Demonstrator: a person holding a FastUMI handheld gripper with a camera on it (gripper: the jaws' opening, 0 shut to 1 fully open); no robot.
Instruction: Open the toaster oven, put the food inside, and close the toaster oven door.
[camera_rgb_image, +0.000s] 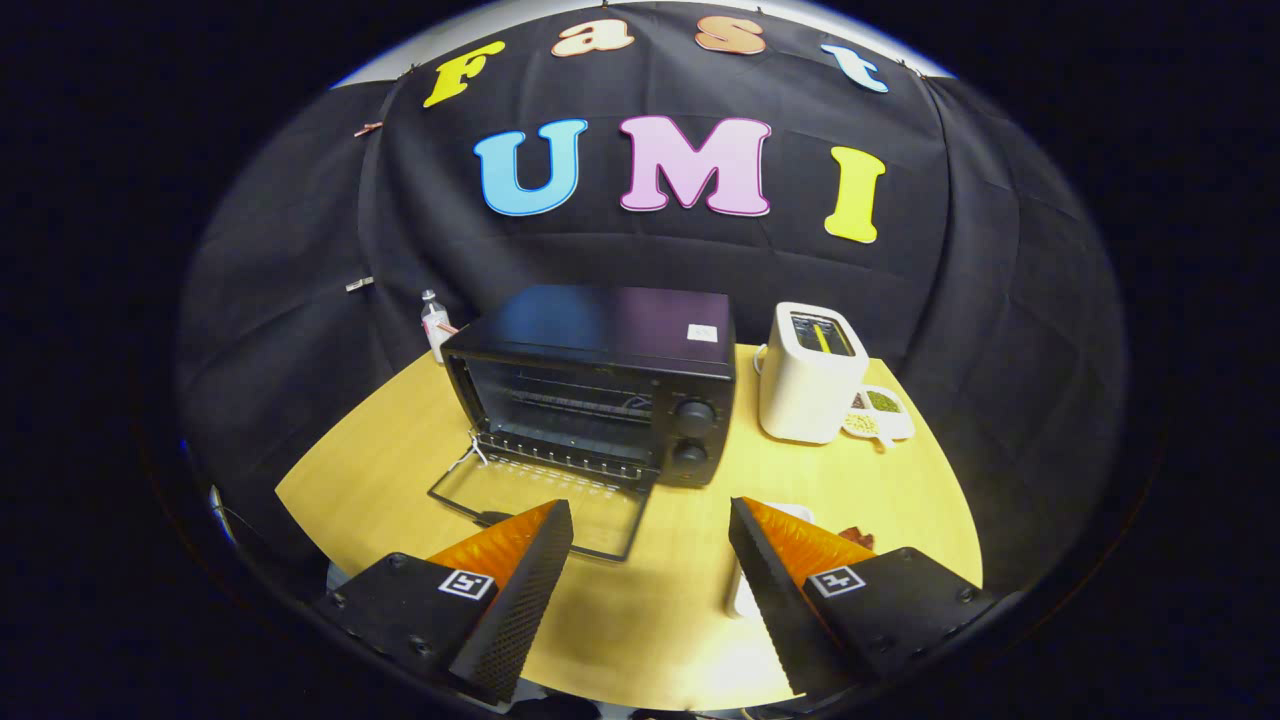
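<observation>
Wide apart and empty, the claw hung before the toaster oven, whose door already lay open; food waited nearer, beside one finger, not yet loaded.

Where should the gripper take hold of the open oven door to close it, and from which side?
Grip the door at its front edge, nearest the open gripper, coming from the front, then lift. It lies flat, hinged at the oven, so that far edge swings up easiest.
</observation>
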